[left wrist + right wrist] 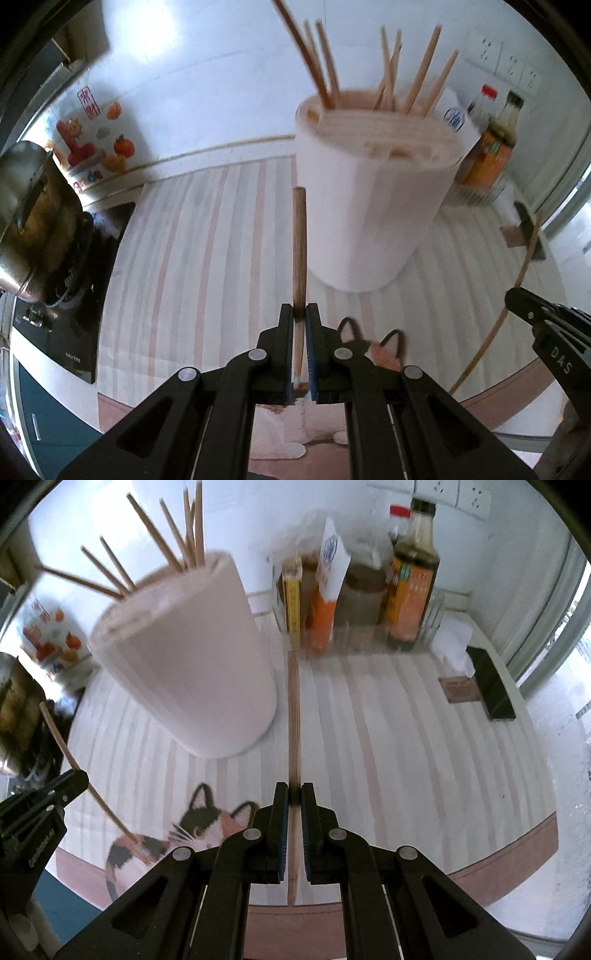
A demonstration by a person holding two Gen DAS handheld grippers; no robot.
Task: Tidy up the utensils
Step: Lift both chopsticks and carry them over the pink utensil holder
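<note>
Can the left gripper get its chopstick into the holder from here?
Probably yes. The left gripper is shut on a chopstick, and the white holder stands just ahead with nothing between. Chopsticks already in it crowd part of the opening.

I see the table covered with a white cloth with pale pink stripes and a printed cat. On it stand a tall white utensil holder, sauce bottles behind, and a flat black phone-like slab.
</note>
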